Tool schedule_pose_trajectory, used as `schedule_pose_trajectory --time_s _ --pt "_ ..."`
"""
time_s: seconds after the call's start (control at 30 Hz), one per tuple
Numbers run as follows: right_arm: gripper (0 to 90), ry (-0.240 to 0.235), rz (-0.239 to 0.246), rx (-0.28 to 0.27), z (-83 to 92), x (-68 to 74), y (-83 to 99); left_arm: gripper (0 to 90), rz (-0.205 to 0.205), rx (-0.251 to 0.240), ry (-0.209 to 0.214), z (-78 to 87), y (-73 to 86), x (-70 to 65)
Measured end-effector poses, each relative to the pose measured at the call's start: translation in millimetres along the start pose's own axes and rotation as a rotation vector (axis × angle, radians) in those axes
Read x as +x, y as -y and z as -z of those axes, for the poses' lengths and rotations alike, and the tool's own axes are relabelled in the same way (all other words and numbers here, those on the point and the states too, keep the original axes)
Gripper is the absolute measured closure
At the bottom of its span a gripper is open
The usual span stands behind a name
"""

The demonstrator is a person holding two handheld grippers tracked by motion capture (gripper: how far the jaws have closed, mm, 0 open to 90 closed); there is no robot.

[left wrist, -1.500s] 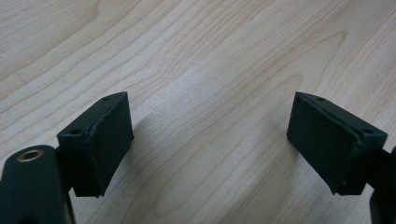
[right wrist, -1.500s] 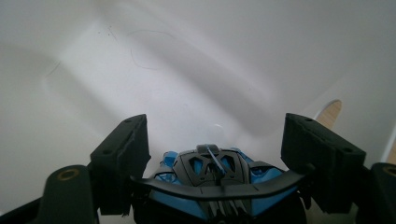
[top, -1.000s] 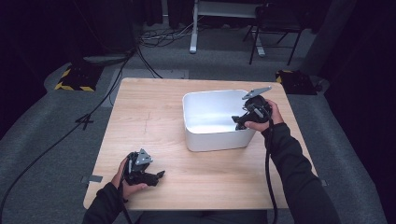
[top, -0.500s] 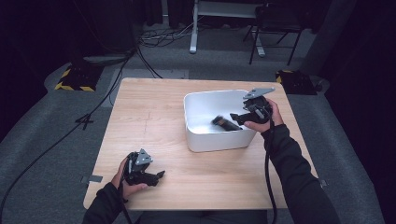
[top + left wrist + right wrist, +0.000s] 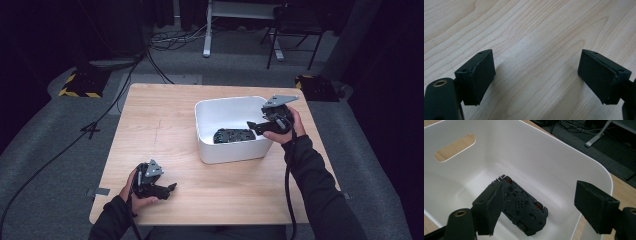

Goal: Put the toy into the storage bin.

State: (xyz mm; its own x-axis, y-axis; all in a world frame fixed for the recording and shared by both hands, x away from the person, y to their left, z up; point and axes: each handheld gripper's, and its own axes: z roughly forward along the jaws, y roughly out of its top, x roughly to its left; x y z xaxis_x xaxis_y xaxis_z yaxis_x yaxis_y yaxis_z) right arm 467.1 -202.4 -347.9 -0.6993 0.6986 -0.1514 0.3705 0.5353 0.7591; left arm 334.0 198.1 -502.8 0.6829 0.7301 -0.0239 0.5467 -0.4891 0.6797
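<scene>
Change: the toy car, which a second ago hung from the right gripper at the far right of the tub, now lies on the tub's floor, let go.
Toy car: it rests upside down, black underside up, with red showing at the wheels, near the tub's right-hand end in the high view.
Meaning for the job: dropping the car into the tub looks done; what remains, as I judge it, is drawing the right hand clear.
Right fingers: apart and empty; in the right gripper view one finger overlaps the car's end, but the car sits lower down on the tub floor and I see no pad pressing it.
Right hand pose: held over the tub's right rim, gripper pointing inward and down toward the car, forearm coming in from the desk's near right.
Left gripper: it stays parked at the near left of the desk, well apart from the tub.
Left fingers: wide, with nothing but bare wood between them.
Left hand pose: low over the desk, gripper pointing toward the desk's middle.
</scene>
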Motion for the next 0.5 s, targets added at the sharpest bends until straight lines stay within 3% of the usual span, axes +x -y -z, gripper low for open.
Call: schedule_pose_trajectory --time_s 0.5 --pt "23.2 0.004 0.02 -0.043 22.7 1.5 10.1 14.5 0.0 0.0 0.0 0.0 0.0 0.0"
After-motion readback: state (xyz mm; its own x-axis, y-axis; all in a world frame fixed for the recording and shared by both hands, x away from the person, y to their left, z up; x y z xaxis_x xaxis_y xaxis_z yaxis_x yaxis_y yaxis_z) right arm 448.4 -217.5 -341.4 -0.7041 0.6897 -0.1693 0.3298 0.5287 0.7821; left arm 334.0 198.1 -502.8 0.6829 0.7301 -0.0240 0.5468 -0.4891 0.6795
